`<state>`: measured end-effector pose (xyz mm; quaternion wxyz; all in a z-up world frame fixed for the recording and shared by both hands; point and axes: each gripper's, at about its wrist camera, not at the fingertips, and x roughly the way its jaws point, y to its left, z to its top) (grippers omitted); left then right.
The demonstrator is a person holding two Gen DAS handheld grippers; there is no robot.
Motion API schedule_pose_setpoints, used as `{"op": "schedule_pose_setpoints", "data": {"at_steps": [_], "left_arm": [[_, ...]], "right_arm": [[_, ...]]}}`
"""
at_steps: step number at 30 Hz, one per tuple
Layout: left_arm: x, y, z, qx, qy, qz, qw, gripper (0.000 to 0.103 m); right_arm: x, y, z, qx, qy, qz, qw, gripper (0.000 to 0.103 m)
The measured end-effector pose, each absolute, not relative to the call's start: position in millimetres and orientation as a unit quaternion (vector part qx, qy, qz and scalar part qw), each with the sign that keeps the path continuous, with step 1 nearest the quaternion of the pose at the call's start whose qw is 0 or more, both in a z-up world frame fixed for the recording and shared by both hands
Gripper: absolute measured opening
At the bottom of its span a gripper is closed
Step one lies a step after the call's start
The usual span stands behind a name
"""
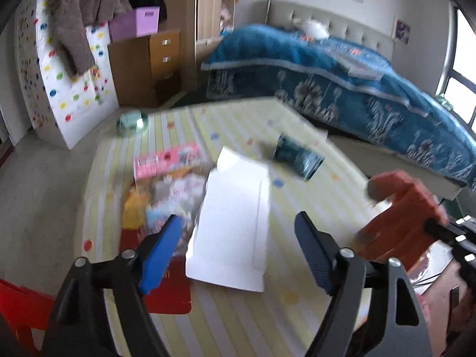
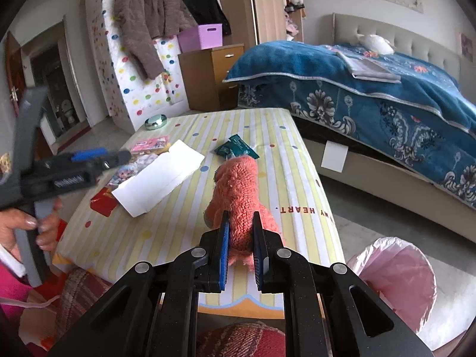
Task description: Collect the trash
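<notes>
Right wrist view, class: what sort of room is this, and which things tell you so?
Most likely a bedroom: a bed with a blue cover, jackets hanging by the wardrobe, and a small drawer cabinet beside it.

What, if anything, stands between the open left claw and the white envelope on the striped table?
Nothing visible. The left claw is open above the white envelope, with no object between them; the doll packaging lies beside it.
</notes>
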<state>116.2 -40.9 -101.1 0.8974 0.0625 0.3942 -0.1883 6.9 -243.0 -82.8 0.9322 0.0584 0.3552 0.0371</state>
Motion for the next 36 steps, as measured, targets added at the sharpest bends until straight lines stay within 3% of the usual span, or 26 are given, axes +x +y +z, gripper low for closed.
{"op": "schedule_pose_setpoints", "data": {"at_steps": [8, 13, 14, 16, 18, 22, 36], "left_arm": [[134.8, -54.9, -147.3, 0.127, 0.447, -0.157, 0.871, 0.079], [130.0, -54.9, -146.1, 0.126, 0.444, -0.16, 0.873, 0.07], [127.6, -55.4, -144.6, 0.131, 0.439, -0.158, 0.875, 0.063], [123.9, -53.9, -137.4, 0.125, 0.428, -0.151, 0.882, 0.034], [120.2, -47.5, -125.0, 0.099, 0.42, -0.16, 0.888, 0.018], [105.4, -43.8, -103.8, 0.071, 0.397, -0.182, 0.897, 0.004], [51.7, -95.5, -50.6, 0.05, 0.336, -0.277, 0.899, 0.0]], "right_arm": [[9.8, -243.2, -86.9, 0.057, 0.361, 0.038, 0.93, 0.014], [11.9, -239.1, -87.7, 0.055, 0.363, 0.04, 0.929, 0.014], [12.0, -238.5, -87.2, 0.055, 0.363, 0.04, 0.929, 0.014], [11.4, -238.5, -87.5, 0.055, 0.363, 0.04, 0.929, 0.014], [10.2, -238.5, -87.2, 0.055, 0.362, 0.04, 0.93, 0.014], [8.0, -238.7, -86.4, 0.058, 0.358, 0.041, 0.931, 0.014], [-22.6, -262.1, -75.3, 0.071, 0.342, 0.013, 0.937, 0.014]]}}
